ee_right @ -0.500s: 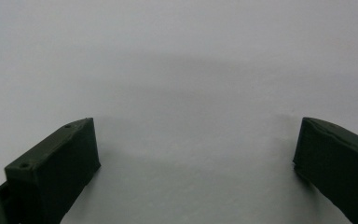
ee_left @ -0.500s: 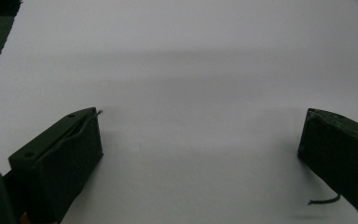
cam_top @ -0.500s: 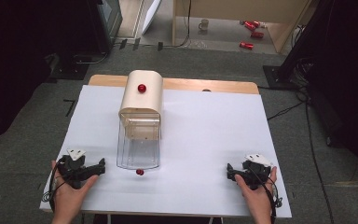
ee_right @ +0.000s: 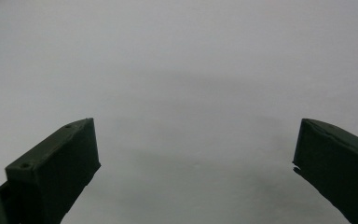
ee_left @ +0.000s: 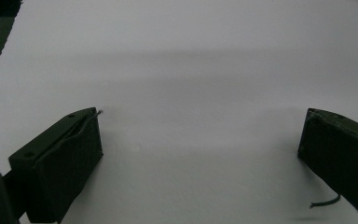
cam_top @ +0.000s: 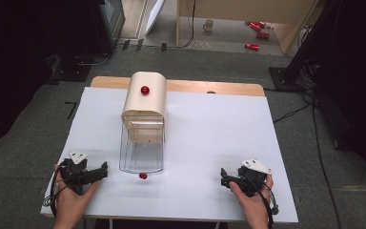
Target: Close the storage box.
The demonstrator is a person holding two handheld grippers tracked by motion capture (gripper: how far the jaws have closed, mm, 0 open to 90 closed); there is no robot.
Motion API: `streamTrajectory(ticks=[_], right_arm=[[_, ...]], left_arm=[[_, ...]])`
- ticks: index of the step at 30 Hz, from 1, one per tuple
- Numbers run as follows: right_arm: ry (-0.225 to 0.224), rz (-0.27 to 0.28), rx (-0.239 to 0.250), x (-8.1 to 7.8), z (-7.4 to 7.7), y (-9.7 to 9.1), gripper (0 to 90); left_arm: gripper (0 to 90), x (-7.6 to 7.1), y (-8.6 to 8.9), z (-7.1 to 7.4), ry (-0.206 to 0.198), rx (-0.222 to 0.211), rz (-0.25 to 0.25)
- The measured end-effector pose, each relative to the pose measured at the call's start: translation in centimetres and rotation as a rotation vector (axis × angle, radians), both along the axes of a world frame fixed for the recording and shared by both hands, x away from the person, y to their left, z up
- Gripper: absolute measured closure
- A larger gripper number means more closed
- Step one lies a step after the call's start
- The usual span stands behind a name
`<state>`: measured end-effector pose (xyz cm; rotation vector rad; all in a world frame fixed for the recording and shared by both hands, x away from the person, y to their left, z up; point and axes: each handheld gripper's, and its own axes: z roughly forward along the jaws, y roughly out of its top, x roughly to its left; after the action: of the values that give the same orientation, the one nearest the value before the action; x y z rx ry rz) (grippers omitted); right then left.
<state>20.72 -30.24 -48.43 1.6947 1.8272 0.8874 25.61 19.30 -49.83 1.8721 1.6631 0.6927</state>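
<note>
A cream bread box (cam_top: 144, 98) with a red knob (cam_top: 145, 89) on top lies on the white table (cam_top: 209, 133), its clear lid (cam_top: 142, 148) folded open toward me with a second red knob (cam_top: 143, 176) at its near edge. My left gripper (cam_top: 104, 170) rests at the front left, pointing right toward the lid, a hand's width from it. In the left gripper view its jaws (ee_left: 200, 154) stand wide apart over bare white surface. My right gripper (cam_top: 224, 177) rests at the front right, pointing left. Its jaws (ee_right: 196, 158) are open with nothing between them.
A wooden strip (cam_top: 219, 88) runs along the table's far edge. Beyond it on the floor are a mug (cam_top: 209, 24), red cans (cam_top: 257, 33) and cables (cam_top: 295, 112). White surface lies between the two grippers and to the right of the box.
</note>
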Motion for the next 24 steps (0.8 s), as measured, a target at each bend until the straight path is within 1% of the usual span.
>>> streamTrajectory(ticks=[1, 2, 3, 4, 5, 6, 7, 8, 10, 11, 12, 13, 14, 15, 16, 17, 20, 21, 22, 24], right_arm=[[-0.001, 0.020, 0.001, -0.2, 0.3, 0.9, 0.0], [-0.001, 0.020, 0.001, -0.2, 0.3, 0.9, 0.0], [-0.005, 0.033, 0.003, -0.3, 0.5, 1.3, 0.0], [-0.013, 0.059, 0.006, -0.6, 0.9, 2.2, 0.0], [-0.018, 0.073, 0.003, -0.7, 1.1, 2.7, 0.0], [-0.018, 0.073, 0.003, -0.7, 1.1, 2.7, 0.0], [-0.023, 0.099, 0.000, -0.8, 1.5, 3.6, 0.0], [-0.023, 0.099, 0.000, -0.8, 1.5, 3.6, 0.0], [-0.025, 0.119, -0.001, -0.9, 1.8, 4.5, 0.0], [-0.032, 0.141, -0.002, -0.9, 2.1, 5.4, 0.0], [-0.032, 0.141, -0.002, -0.9, 2.1, 5.4, 0.0], [-0.038, 0.160, 0.000, -1.0, 2.3, 6.2, 0.0], [-0.038, 0.160, 0.000, -1.0, 2.3, 6.2, 0.0], [-0.043, 0.174, 0.007, -1.0, 2.6, 7.1, 0.1], [-0.048, 0.183, 0.010, -1.0, 2.7, 7.6, 0.1], [-0.048, 0.183, 0.010, -1.0, 2.7, 7.6, 0.1], [-0.056, 0.214, 0.012, -1.0, 2.9, 9.0, 0.1], [-0.060, 0.235, 0.012, -1.0, 3.0, 9.9, 0.1], [-0.060, 0.235, 0.012, -1.0, 3.0, 9.9, 0.1], [-0.059, 0.256, 0.024, -0.9, 3.0, 10.8, 0.1]], left_arm=[[0.0, 0.0, 0.0, 0.0, 0.002, 0.001, -0.002], [0.0, 0.0, 0.0, 0.0, 0.002, 0.001, -0.002], [0.0, 0.0, 0.0, 0.0, 0.000, 0.000, 0.000], [0.0, 0.0, 0.0, 0.0, 0.000, -0.001, 0.000], [0.0, 0.0, 0.0, 0.0, 0.000, -0.001, 0.000], [0.0, 0.0, 0.0, 0.0, 0.000, -0.001, 0.000], [0.0, 0.0, 0.0, 0.0, 0.000, -0.001, 0.000], [0.0, 0.0, 0.0, 0.0, 0.000, -0.001, 0.000], [0.0, 0.0, 0.0, 0.0, 0.000, -0.002, 0.001], [0.0, 0.0, 0.0, 0.0, 0.000, -0.002, 0.001], [0.0, 0.0, 0.0, 0.0, 0.001, -0.002, 0.001], [0.0, 0.0, 0.0, 0.0, 0.001, -0.002, 0.000], [0.0, 0.0, 0.0, 0.0, 0.001, -0.002, 0.000], [0.0, 0.0, 0.0, 0.0, 0.001, -0.002, 0.000], [0.0, 0.0, 0.0, 0.0, 0.001, -0.002, 0.000], [0.0, 0.0, 0.0, 0.0, 0.001, -0.002, 0.000], [0.0, 0.0, 0.0, 0.0, 0.001, -0.002, 0.000], [0.0, 0.0, 0.0, 0.0, 0.001, -0.001, 0.000], [0.0, 0.0, 0.0, 0.0, 0.001, -0.001, 0.000], [0.0, 0.0, 0.0, 0.0, 0.001, -0.002, 0.000]])
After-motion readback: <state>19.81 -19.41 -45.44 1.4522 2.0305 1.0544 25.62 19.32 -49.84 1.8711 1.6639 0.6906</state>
